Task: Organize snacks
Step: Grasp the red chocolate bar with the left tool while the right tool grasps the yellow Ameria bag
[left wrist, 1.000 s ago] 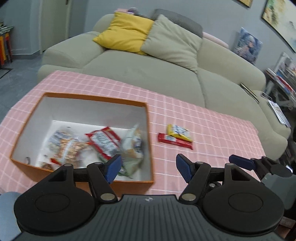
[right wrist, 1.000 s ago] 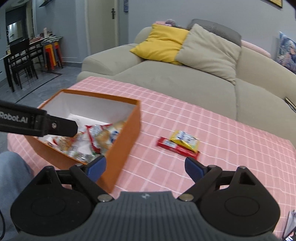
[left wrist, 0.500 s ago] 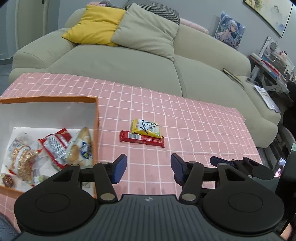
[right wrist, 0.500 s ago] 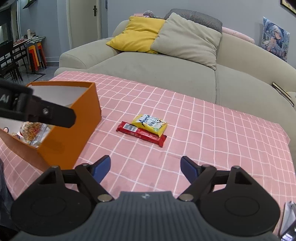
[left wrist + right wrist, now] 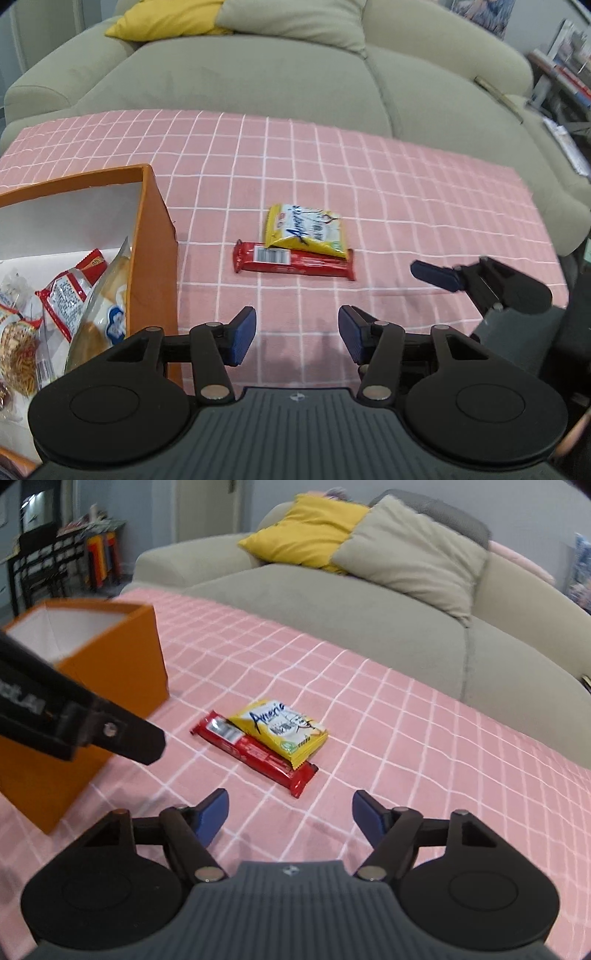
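Observation:
A yellow snack packet lies partly on top of a long red snack bar on the pink checked tablecloth. An orange box with a white inside stands to their left and holds several snack packets. My left gripper is open and empty, just short of the two snacks. My right gripper is open and empty, also close in front of them. One of its fingers shows at the right of the left wrist view.
A beige sofa with a yellow cushion and a grey cushion runs along the table's far side. Dark chairs and coloured stools stand at the far left. Books lie on a shelf at the far right.
Both grippers have moved right, away from the box, and forward toward the two snacks, which now look larger and centred. Both stay open.

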A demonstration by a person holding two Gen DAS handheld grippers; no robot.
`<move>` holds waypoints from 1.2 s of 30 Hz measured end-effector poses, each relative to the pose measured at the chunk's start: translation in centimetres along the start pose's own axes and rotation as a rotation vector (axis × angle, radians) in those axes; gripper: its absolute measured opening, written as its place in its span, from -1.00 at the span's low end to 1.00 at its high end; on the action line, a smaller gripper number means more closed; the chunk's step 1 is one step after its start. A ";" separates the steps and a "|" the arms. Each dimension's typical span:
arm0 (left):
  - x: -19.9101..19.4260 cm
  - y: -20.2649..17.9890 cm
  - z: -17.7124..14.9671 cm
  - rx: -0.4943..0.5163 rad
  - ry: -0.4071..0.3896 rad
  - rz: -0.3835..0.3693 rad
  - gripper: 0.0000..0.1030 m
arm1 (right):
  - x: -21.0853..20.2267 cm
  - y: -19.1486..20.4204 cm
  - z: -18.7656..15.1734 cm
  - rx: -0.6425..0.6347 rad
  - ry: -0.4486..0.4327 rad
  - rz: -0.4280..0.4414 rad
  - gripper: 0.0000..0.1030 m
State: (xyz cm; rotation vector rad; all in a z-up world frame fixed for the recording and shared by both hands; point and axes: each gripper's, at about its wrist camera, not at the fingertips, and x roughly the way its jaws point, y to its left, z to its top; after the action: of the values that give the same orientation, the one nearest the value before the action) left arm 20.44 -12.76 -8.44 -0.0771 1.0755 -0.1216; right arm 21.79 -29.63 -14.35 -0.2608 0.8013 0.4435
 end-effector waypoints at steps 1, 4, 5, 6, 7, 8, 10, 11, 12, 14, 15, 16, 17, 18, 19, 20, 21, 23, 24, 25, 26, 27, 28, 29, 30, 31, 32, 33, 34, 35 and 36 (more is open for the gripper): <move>0.4 0.1 0.2 0.000 0.009 0.008 0.18 | 0.7 -0.2 0.1 -0.018 0.004 0.010 0.33; 1.3 0.6 0.8 -0.019 0.031 0.012 0.18 | 2.9 -0.7 0.8 -0.066 0.009 0.050 0.33; 1.6 0.7 0.9 -0.022 0.036 0.012 0.18 | 3.4 -0.9 1.0 -0.075 0.010 0.062 0.33; 1.8 0.8 1.0 -0.025 0.039 0.010 0.18 | 4.0 -1.2 1.3 -0.078 0.012 0.078 0.32; 2.0 0.8 1.0 -0.030 0.042 0.009 0.18 | 4.4 -1.3 1.6 -0.076 0.015 0.097 0.32; 2.3 0.9 1.1 -0.037 0.046 0.007 0.18 | 4.9 -1.5 1.8 -0.073 0.020 0.116 0.32; 2.7 0.9 1.1 -0.050 0.053 -0.004 0.18 | 5.7 -1.7 2.0 -0.068 0.037 0.151 0.28; 2.8 0.9 1.1 -0.056 0.055 -0.008 0.18 | 6.1 -1.8 2.1 -0.065 0.049 0.169 0.23; 3.0 1.0 1.1 -0.062 0.056 -0.008 0.18 | 6.5 -1.8 2.0 -0.061 0.064 0.185 0.18; 3.2 1.1 1.0 -0.075 0.060 -0.011 0.18 | 6.7 -1.7 1.9 -0.057 0.066 0.188 0.13; 3.3 1.1 1.0 -0.081 0.062 -0.013 0.18 | 6.6 -1.7 1.9 -0.052 0.065 0.183 0.05; 3.4 1.0 1.0 -0.085 0.063 -0.016 0.18 | 6.4 -1.6 1.9 -0.041 0.065 0.179 -0.03; 3.5 1.0 0.9 -0.086 0.063 -0.020 0.18 | 6.1 -1.6 1.8 -0.032 0.066 0.176 -0.25; 3.5 1.0 0.8 -0.085 0.060 -0.023 0.18 | 5.7 -1.4 1.6 -0.020 0.069 0.183 -0.40; 3.5 1.0 0.8 -0.089 0.056 -0.024 0.18 | 5.4 -1.2 1.3 -0.010 0.071 0.189 -0.44; 3.5 1.1 0.7 -0.097 0.053 -0.027 0.18 | 5.0 -0.9 1.0 -0.006 0.071 0.190 -0.50; 3.6 1.2 0.7 -0.107 0.053 -0.032 0.18 | 4.4 -0.4 0.5 -0.006 0.070 0.183 -0.53; 3.7 1.2 0.5 -0.124 0.051 -0.040 0.18 | 3.3 0.4 -0.3 0.005 0.070 0.173 -0.56; 3.9 1.2 0.5 -0.132 0.053 -0.040 0.18 | 2.8 0.7 -0.7 0.017 0.074 0.180 -0.56; 4.1 1.1 0.4 -0.142 0.059 -0.040 0.18 | 2.4 1.0 -1.0 0.024 0.078 0.184 -0.55; 4.3 1.1 0.3 -0.150 0.065 -0.040 0.18 | 2.0 1.1 -1.2 0.022 0.077 0.179 -0.47; 4.4 1.0 0.3 -0.164 0.070 -0.042 0.19 | 1.5 1.3 -1.3 0.011 0.069 0.175 -0.37; 4.6 0.9 0.3 -0.177 0.074 -0.044 0.20 | 1.1 1.3 -1.3 -0.007 0.057 0.176 -0.29; 4.7 0.9 0.3 -0.189 0.076 -0.045 0.21 | 0.7 1.2 -1.2 -0.023 0.044 0.172 -0.16; 5.0 0.9 0.4 -0.208 0.080 -0.037 0.22 | 0.4 1.0 -1.0 -0.031 0.031 0.171 -0.13; 5.3 1.0 0.4 -0.227 0.087 -0.026 0.22 | 0.1 0.6 -0.8 -0.032 0.022 0.175 -0.13; 5.6 1.2 0.4 -0.259 0.098 -0.015 0.22 | 0.0 0.1 -0.4 -0.030 0.016 0.174 -0.13; 6.0 1.5 0.5 -0.289 0.107 -0.013 0.22 | -0.1 -0.5 -0.1 -0.030 0.013 0.163 -0.13; 6.4 1.7 0.5 -0.324 0.119 -0.019 0.22 | 0.0 -0.9 0.2 -0.035 0.011 0.149 -0.13; 6.8 1.9 0.6 -0.348 0.126 -0.022 0.22 | 0.3 -1.3 0.4 -0.042 0.010 0.133 -0.13; 7.2 2.0 0.7 -0.369 0.132 -0.026 0.22 | 0.5 -1.6 0.6 -0.051 0.011 0.118 -0.12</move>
State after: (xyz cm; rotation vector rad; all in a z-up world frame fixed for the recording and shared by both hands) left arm 24.62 -11.80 -14.63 -0.4195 1.2191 0.0508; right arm 23.31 -30.67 -14.22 -0.2643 0.8199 0.5741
